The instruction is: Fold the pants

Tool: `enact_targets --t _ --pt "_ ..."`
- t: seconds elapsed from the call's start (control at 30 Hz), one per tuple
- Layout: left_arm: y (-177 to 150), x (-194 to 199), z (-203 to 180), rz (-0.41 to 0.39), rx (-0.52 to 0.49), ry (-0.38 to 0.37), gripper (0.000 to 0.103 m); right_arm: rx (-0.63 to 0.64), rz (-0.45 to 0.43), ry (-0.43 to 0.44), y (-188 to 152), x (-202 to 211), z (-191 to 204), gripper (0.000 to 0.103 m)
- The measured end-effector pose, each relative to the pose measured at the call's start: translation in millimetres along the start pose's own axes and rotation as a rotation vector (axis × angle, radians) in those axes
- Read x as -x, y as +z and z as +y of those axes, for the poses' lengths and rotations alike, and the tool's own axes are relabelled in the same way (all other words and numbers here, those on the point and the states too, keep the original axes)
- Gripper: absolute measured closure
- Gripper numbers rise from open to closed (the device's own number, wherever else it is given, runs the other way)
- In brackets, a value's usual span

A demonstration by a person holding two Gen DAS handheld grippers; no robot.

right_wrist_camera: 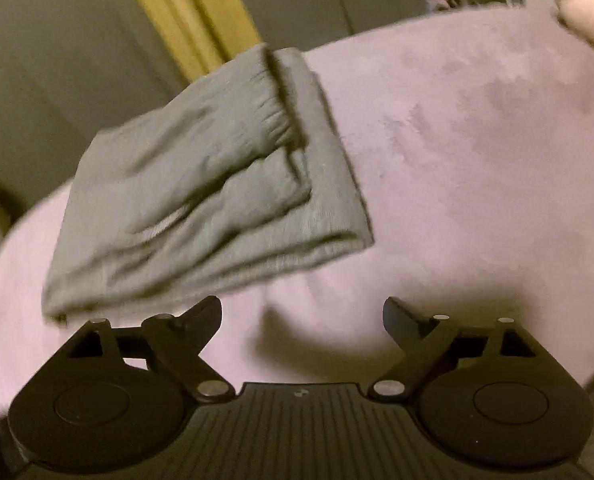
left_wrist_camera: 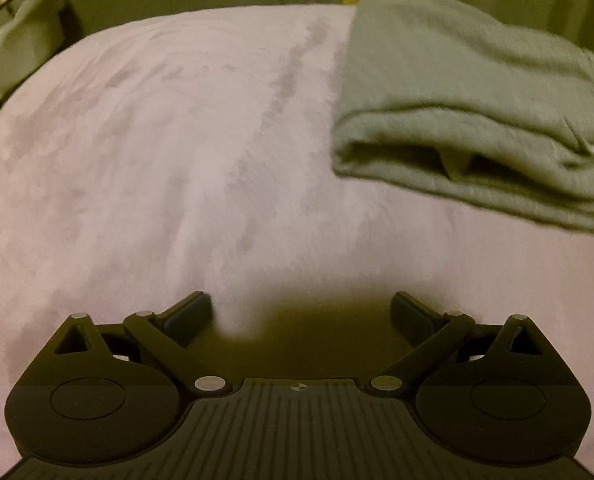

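The grey-green pants lie folded into a thick, layered bundle on a pale pink bed cover. In the left wrist view they sit at the upper right, with the folded edge facing me. My left gripper is open over bare cover, well short and left of the bundle, with nothing between its fingers. In the right wrist view the pants fill the left middle, the elastic waistband on top. My right gripper is open just below the bundle's near edge, apart from the cloth, with nothing between its fingers.
The bed cover stretches wide to the right of the bundle. A yellow curtain hangs beyond the bed's far edge, beside dull green walls. A grey-green pillow shape sits off the bed at far left. A hand shows at top right.
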State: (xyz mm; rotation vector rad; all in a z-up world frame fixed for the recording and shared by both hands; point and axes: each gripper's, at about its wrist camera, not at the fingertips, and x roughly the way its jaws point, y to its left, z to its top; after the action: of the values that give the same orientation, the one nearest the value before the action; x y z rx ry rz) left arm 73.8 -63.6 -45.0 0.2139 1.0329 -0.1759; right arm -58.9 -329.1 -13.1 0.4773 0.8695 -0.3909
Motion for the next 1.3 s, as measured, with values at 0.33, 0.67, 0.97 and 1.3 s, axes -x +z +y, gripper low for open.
enact_targets --t 0.33,0.67,0.97,1.3 --pt "-31 56 -24 0.024 -0.078 0.079 0.002 0.240 0.229 -0.167 -21 17 44 0.005" --pt "-26 88 -8 0.093 0.053 0.057 0.002 0.234 0.291 -0.156 -5 40 56 0.005" --pt "1 97 -11 0.126 0.063 0.028 0.002 0.225 0.289 -0.187 9 47 56 0.005" --pt "30 117 -34 0.076 -0.010 -0.002 0.002 0.217 0.221 -0.143 32 64 63 0.005"
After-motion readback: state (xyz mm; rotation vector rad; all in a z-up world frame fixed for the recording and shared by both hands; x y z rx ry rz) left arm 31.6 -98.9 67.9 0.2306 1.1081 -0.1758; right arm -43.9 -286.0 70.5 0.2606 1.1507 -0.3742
